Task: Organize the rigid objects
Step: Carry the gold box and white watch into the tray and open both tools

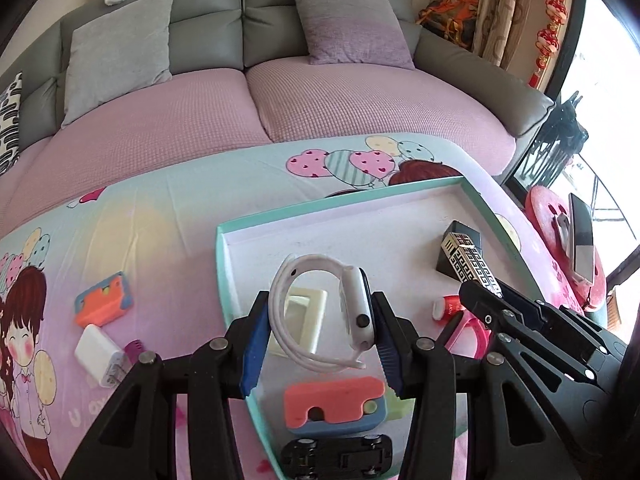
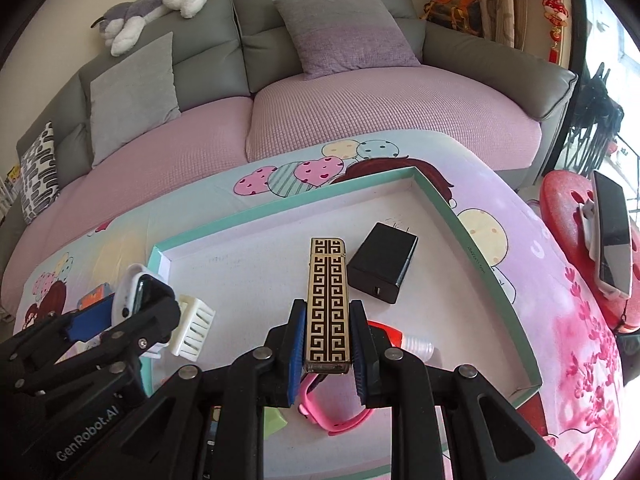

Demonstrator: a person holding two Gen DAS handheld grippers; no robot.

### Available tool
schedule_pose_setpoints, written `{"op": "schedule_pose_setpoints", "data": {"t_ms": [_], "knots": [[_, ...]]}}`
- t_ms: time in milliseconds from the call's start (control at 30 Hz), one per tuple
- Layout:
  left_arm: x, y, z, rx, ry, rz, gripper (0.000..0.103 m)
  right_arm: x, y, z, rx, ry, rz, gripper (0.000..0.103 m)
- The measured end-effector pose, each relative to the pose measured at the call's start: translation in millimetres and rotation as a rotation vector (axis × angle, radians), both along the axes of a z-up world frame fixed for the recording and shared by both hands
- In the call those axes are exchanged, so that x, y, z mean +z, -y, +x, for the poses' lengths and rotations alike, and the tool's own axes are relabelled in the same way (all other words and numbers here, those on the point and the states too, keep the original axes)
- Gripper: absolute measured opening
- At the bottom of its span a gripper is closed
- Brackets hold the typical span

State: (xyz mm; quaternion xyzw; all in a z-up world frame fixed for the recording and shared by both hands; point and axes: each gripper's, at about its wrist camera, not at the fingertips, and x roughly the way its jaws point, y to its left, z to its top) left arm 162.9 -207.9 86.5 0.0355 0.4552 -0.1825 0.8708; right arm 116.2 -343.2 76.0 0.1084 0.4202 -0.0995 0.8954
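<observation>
Over the shallow cardboard tray with its mint-green rim and dull white floor, we see both grippers holding things above the cartoon-printed cloth that covers the table.

We note the left gripper, black struts with ribbed blue pads, clamped on a white smartwatch: a smooth, rounded case with a dark glass face and a looped rubbery strap curling off to the left. The pads press the strap loop on one side and the case on the other, so the jaws stand fairly narrow. The watch hangs over the tray's near-left part, above a cream square frame.

We see the right gripper closed tight on a slim flat bar, glossy gold with a black Greek-key pattern, standing upright between the pads and reaching well past the fingertips. It sits over the tray's middle, just left of a matte black charger block lying flat on the tray floor.

Elsewhere in the tray we make out a pink strap below the right gripper, a red-capped item just behind it, a white slotted plastic piece, a coral-and-blue foam block and a black toy car. On the cloth outside the tray, well to the left, lie an orange-and-blue block and a white plug adapter.
</observation>
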Motion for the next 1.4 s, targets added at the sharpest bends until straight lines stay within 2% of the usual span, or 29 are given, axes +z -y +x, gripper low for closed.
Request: {"op": "schedule_pose_setpoints", "data": {"t_ms": [367, 467, 667, 767, 900, 933, 967, 1000, 1067, 1167, 1400], "knots": [[-17.7, 12.7, 6.6, 0.015, -0.048, 0.019, 0.051, -11.7, 5.4, 3.3, -0.002, -0.043, 0.016, 0.022], [-16.8, 9.1, 6.2, 0.035, -0.042, 0.032, 0.063, -12.1, 3.2, 4.2, -0.002, -0.059, -0.012, 0.023], [-13.2, -6.0, 5.4, 0.072, -0.037, 0.026, 0.064, -5.7, -3.2, 4.4, 0.014, -0.060, -0.049, 0.028], [-10.2, -18.1, 4.8, 0.107, -0.032, 0.026, 0.064, -1.8, -6.3, 3.4, 0.013, -0.053, -0.074, 0.045], [-8.9, -35.0, 6.1, 0.159, -0.025, 0.023, 0.067, 0.4, -8.0, 3.3, 0.014, -0.050, -0.081, 0.049], [-8.9, -39.4, 6.6, 0.173, -0.024, 0.022, 0.072, 0.2, -8.6, 3.5, 0.015, -0.052, -0.083, 0.053], [-9.3, -44.1, 7.1, 0.190, -0.023, 0.023, 0.088, 0.0, -9.1, 3.7, 0.016, -0.054, -0.084, 0.055], [-9.6, -49.0, 7.5, 0.207, -0.019, 0.023, 0.095, -0.2, -9.7, 3.8, 0.017, -0.055, -0.085, 0.059], [-10.6, -59.5, 8.4, 0.243, -0.018, 0.029, 0.095, -0.6, -11.0, 4.4, 0.021, -0.055, -0.084, 0.061], [-13.7, -75.3, 9.6, 0.295, -0.019, 0.031, 0.095, -1.8, -13.8, 5.3, 0.032, -0.057, -0.082, 0.070], [-22.2, -105.7, 8.4, 0.392, -0.011, 0.062, 0.099, -2.7, -19.4, 7.0, 0.038, -0.048, -0.080, 0.103]]}}
